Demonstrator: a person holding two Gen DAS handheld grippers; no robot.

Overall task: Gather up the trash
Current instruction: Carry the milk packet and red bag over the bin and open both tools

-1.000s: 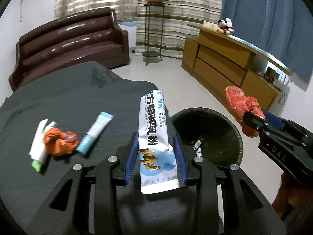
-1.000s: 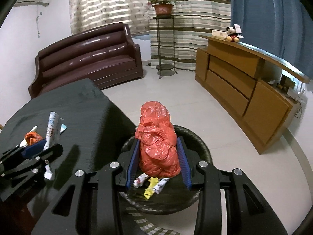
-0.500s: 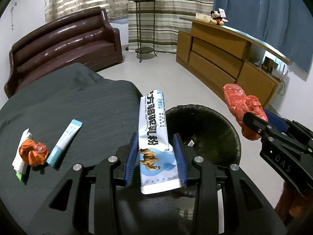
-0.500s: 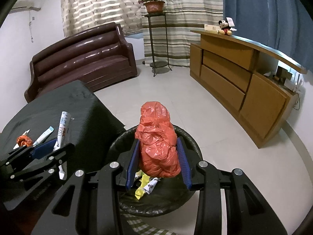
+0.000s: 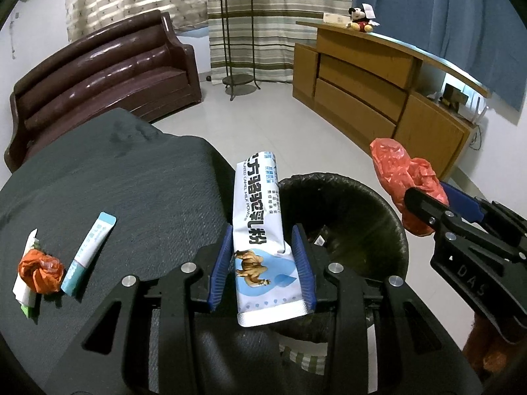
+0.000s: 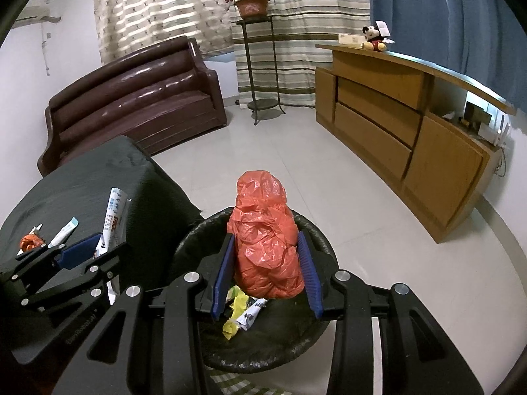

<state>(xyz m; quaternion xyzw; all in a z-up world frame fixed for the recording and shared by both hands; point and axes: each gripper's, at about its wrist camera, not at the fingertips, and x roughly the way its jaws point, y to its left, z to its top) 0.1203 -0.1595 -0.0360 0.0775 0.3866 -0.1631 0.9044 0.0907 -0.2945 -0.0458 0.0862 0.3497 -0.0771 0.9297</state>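
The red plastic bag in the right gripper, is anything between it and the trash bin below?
Nothing visible blocks it. The red plastic bag hangs in the right gripper directly over the open mouth of the trash bin, which holds only a few wrappers at the bottom.

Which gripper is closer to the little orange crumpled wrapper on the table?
Left. The left gripper is just beside the dark table where the orange crumpled wrapper lies; the right gripper hangs farther away, over the black trash bin.

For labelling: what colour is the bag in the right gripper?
Orange-red plastic bag; clearest in the right wrist view.
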